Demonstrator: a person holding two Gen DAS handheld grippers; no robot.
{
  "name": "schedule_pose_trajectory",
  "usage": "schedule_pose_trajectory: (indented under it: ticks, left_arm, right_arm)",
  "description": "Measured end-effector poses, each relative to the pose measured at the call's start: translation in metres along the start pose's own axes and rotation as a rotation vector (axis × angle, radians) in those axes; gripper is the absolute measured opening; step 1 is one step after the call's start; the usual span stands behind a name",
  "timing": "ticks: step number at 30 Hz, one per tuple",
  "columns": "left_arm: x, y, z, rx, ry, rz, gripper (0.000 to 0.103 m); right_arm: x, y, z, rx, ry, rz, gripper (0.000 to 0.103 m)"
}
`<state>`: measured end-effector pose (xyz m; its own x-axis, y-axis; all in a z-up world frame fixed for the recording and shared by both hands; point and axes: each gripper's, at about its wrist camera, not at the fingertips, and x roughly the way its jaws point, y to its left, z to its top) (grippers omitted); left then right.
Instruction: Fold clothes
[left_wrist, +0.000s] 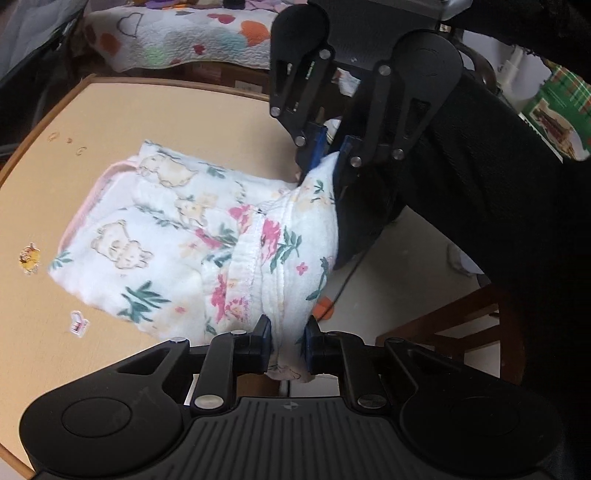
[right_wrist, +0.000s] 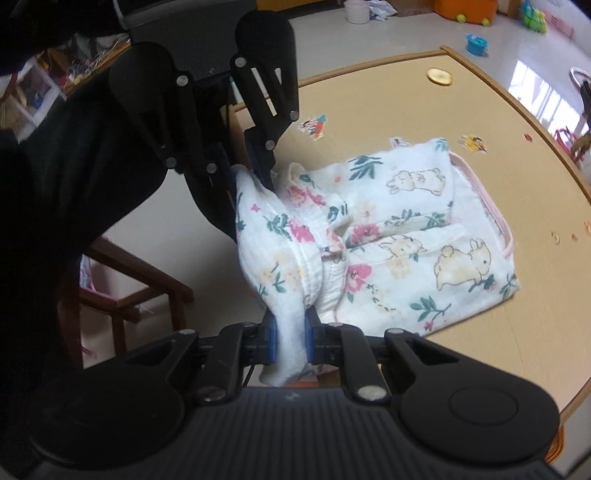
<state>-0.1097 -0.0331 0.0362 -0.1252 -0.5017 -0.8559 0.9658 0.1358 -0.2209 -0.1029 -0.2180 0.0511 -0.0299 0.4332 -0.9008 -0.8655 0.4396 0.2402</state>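
My left tool (left_wrist: 287, 343) and right tool (right_wrist: 290, 341) pinch the soft, light garment's (left_wrist: 155, 236) thick near hem, lower centre of frame.

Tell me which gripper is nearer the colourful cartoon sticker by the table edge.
Left. The left gripper pinches a near corner of the floral cloth just beside the sticker; the right gripper holds the other near corner, farther from it.
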Motion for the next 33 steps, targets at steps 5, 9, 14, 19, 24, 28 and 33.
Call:
schedule_pose_trajectory:
  ticks: [5, 9, 14, 19, 24, 28, 33]
  left_arm:
    - [-0.010, 0.030, 0.010, -0.083, -0.017, -0.046, 0.017]
    - [-0.010, 0.051, 0.017, -0.160, -0.019, -0.081, 0.018]
    - [-0.009, 0.071, 0.020, -0.224, -0.030, -0.105, 0.018]
    - [-0.008, 0.069, 0.020, -0.227, -0.038, -0.129, 0.018]
    - [-0.006, 0.068, 0.007, -0.319, -0.034, -0.201, 0.018]
    - [-0.007, 0.072, 0.001, -0.377, -0.056, -0.210, 0.018]
    - [-0.011, 0.074, 0.002, -0.407, -0.072, -0.235, 0.018]
  right_arm:
    - [-0.002, -0.028, 0.007, 0.106, 0.023, 0.065, 0.015]
    - [0.002, -0.050, 0.010, 0.163, 0.049, 0.115, 0.015]
    - [0.003, -0.072, 0.013, 0.203, 0.063, 0.130, 0.017]
    - [-0.002, -0.073, 0.013, 0.150, 0.030, 0.085, 0.021]
    - [-0.005, -0.044, 0.011, 0.014, 0.027, -0.011, 0.044]
    - [-0.011, -0.023, 0.015, -0.084, 0.022, -0.075, 0.044]
    - [-0.033, 0.006, 0.028, -0.248, -0.007, -0.183, 0.047]
